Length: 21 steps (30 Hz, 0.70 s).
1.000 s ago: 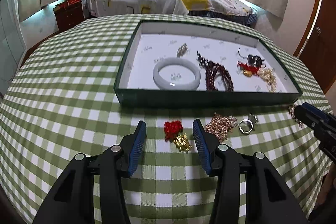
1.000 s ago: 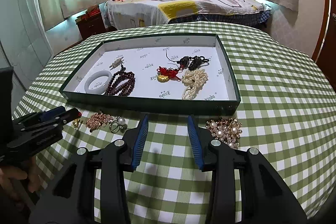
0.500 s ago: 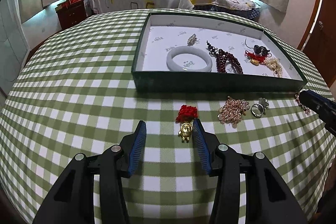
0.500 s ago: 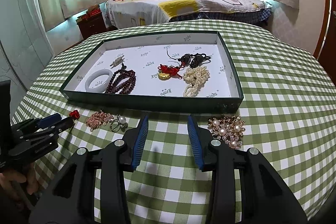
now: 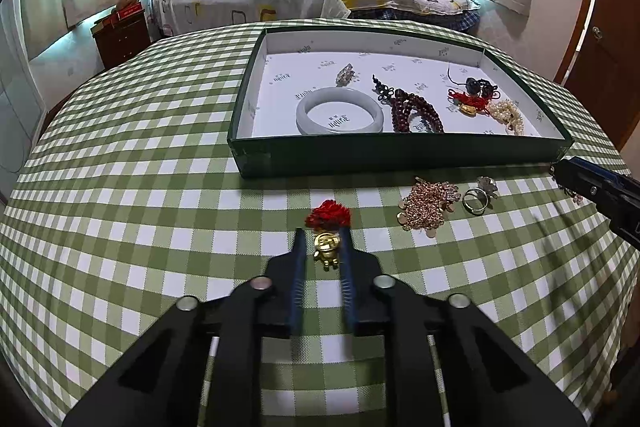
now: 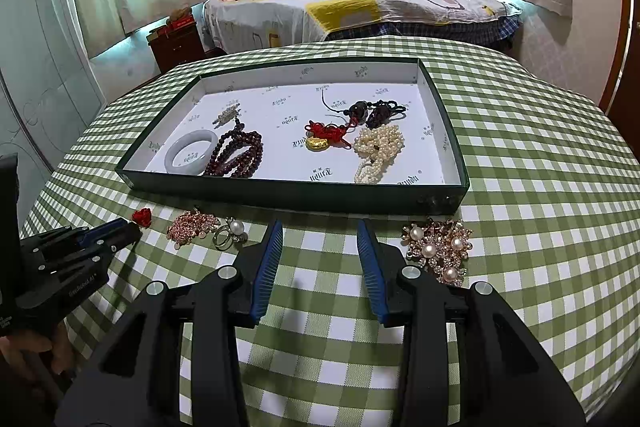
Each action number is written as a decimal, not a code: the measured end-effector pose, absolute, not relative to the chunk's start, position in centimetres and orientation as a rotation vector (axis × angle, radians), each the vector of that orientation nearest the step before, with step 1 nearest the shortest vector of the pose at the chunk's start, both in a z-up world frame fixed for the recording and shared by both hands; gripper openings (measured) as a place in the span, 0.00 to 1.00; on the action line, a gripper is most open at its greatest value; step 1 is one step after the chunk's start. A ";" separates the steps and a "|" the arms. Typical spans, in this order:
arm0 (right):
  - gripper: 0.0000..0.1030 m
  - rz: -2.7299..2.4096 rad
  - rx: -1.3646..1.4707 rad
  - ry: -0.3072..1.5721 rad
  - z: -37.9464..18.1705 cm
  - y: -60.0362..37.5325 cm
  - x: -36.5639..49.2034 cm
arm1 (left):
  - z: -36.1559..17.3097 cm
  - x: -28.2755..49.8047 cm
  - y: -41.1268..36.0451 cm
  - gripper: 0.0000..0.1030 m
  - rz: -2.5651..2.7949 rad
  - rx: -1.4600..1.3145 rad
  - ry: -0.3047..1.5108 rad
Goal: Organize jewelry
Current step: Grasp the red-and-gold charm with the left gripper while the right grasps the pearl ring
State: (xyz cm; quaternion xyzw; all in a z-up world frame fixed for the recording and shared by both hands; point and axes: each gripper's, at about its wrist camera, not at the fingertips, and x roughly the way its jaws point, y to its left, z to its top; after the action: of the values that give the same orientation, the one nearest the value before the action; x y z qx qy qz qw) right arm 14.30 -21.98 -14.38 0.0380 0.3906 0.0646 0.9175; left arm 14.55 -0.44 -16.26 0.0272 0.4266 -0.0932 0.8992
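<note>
The job looks a little past half done: beyond both grippers the green tray (image 6: pixel 296 193) already holds a pale bangle (image 5: pixel 339 111), dark red beads (image 5: pixel 416 113), a small brooch, a red-corded gold piece, a dark bead knot and pearls (image 6: pixel 378 151). Four pieces remain on the checked cloth (image 5: pixel 120 211) in front of its near wall. The left gripper (image 5: pixel 323 247) is closing its jaws on the gold charm (image 5: pixel 327 249), which lies between the pads with its red tassel (image 5: pixel 329 215) just ahead of the tips; whether the pads press it yet is hard to tell. To its right lie a rose-gold chain heap (image 5: pixel 428 205) and a pearl ring (image 5: pixel 478 197). The right gripper (image 6: pixel 320 259) stands open and empty, a pearl flower cluster (image 6: pixel 438 247) just to its right. The tray's near wall must be cleared on the way in; open floor lies left of the bangle.
</note>
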 end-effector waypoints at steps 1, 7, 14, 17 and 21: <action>0.37 0.133 0.078 0.803 -14.4 -22.0 14.3 | -16.3 14.5 -0.5 0.13 -0.194 0.060 0.881; 0.37 0.135 0.077 0.809 -14.5 -21.9 14.3 | -16.2 14.5 -0.5 0.13 -0.198 0.072 0.874; 0.37 0.153 0.068 0.817 -14.6 -21.3 14.4 | -15.6 14.6 0.0 0.13 -0.179 0.076 0.853; 0.37 0.173 0.060 0.823 -14.7 -20.5 14.6 | -15.3 14.7 0.5 0.13 -0.165 0.080 0.844; 0.37 0.220 0.037 0.836 -14.9 -18.9 14.9 | -15.0 14.8 1.6 0.13 -0.140 0.072 0.840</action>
State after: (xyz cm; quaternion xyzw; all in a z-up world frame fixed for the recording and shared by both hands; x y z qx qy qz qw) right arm 14.93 -18.94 -14.87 0.0178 0.4051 0.1067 0.9079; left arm 14.76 1.56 -15.02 0.0348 0.4073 -0.0679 0.9101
